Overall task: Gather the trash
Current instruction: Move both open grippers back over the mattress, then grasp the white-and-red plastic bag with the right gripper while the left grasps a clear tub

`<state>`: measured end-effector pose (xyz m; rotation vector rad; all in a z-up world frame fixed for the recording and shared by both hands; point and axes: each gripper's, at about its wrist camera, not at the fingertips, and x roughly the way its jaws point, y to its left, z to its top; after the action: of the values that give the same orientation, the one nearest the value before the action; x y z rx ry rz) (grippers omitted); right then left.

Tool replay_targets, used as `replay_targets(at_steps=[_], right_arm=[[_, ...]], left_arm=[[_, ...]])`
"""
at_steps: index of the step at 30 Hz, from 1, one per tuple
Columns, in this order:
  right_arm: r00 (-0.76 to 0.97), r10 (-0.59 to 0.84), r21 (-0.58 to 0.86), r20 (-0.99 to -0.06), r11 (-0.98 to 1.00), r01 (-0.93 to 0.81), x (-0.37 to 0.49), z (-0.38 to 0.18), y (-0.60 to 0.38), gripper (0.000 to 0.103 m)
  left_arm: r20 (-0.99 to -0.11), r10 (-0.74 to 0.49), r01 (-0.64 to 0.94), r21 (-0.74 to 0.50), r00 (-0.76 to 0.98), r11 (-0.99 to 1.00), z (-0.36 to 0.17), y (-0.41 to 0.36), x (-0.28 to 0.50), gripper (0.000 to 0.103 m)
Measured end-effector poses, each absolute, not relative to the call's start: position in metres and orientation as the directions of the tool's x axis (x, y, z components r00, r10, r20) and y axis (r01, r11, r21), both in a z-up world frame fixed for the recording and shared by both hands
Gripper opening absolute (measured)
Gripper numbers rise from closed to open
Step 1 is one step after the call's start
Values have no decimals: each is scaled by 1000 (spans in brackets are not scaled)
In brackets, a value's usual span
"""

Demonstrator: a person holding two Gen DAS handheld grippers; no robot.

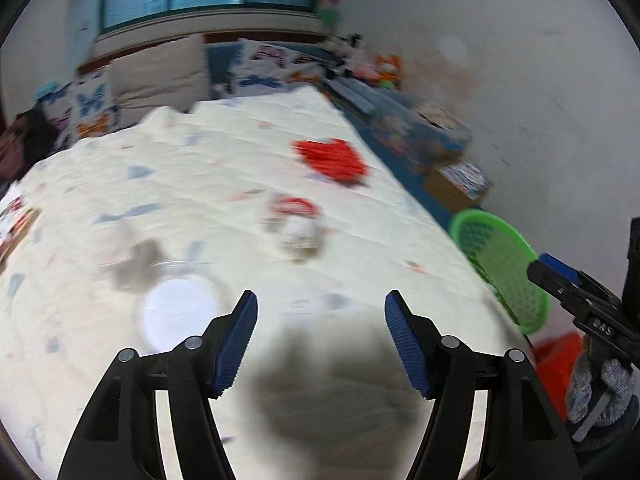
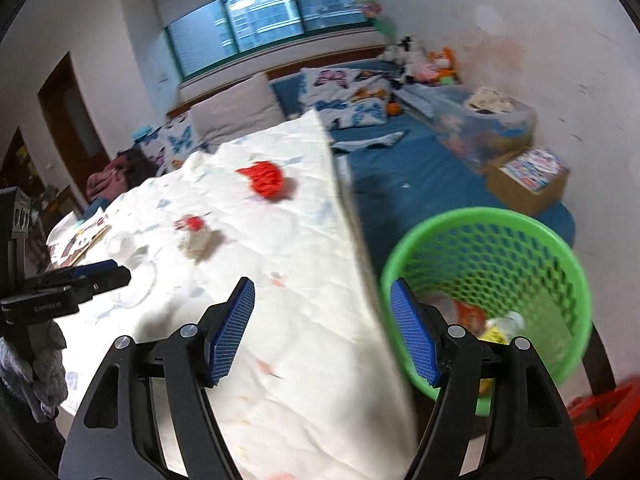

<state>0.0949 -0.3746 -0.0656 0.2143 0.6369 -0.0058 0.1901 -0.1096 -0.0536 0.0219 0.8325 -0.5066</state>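
Both the left gripper (image 1: 321,306) and the right gripper (image 2: 322,294) hang with jaws apart and empty over the white quilt (image 1: 224,184). Red wrapper (image 1: 332,158) lies far; green mesh bin (image 2: 486,276) stands right, holding trash.

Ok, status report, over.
Left hand-held gripper open, empty. Right hand-held gripper open, empty. Red wrapper on white quilt; green basket alongside. Nothing blocking.

Wide window (image 2: 260,20) at twelve o'clock, white wall (image 2: 560,40) at two, pillows (image 2: 236,114) along the bed's (image 2: 400,168) far end.
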Motion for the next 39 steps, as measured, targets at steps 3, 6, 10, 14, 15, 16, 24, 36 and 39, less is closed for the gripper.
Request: replay_targets(at_steps=[3,6,10,14,15,16,24,36,39], right_arm=[[799,96,191,-594,981,25,111,-64,-351,71],[791,132,198,-598,980,-14,125,-65,-332,71],[775,170,189,-608,980,-67,147,-66,-303,71],[754,204,182,-624,977,-115,172,-70,-281,71],[749,212,183,-628,975,-123,179,-72,-276,71],[745,215,182,-632,975,-127,185,-74,-271,71],[711,234,190,-663,971,-142,232,-93,-252,71],[672,257,229,-695,965,-132,278,-113,-245,68],[667,249,219,-702,967,-131,283,-116,-244,66]], left_arm=[[-714,-381,370,-182,587,911,-55,-75,199,65],[-717,-357,309,-204,599,929,-57,-45,206,66],[-723,-338,241,-239,603,941,-62,-13,216,66],[-732,-332,187,-276,595,943,-67,8,225,68],[-736,-333,173,-288,590,942,-69,13,229,69],[-738,-333,162,-296,586,941,-71,16,231,71],[-756,-342,84,-359,558,930,-84,29,253,76],[-773,-376,-3,-439,511,899,-101,27,290,77],[-776,-375,-23,-447,507,894,-103,26,298,77]])
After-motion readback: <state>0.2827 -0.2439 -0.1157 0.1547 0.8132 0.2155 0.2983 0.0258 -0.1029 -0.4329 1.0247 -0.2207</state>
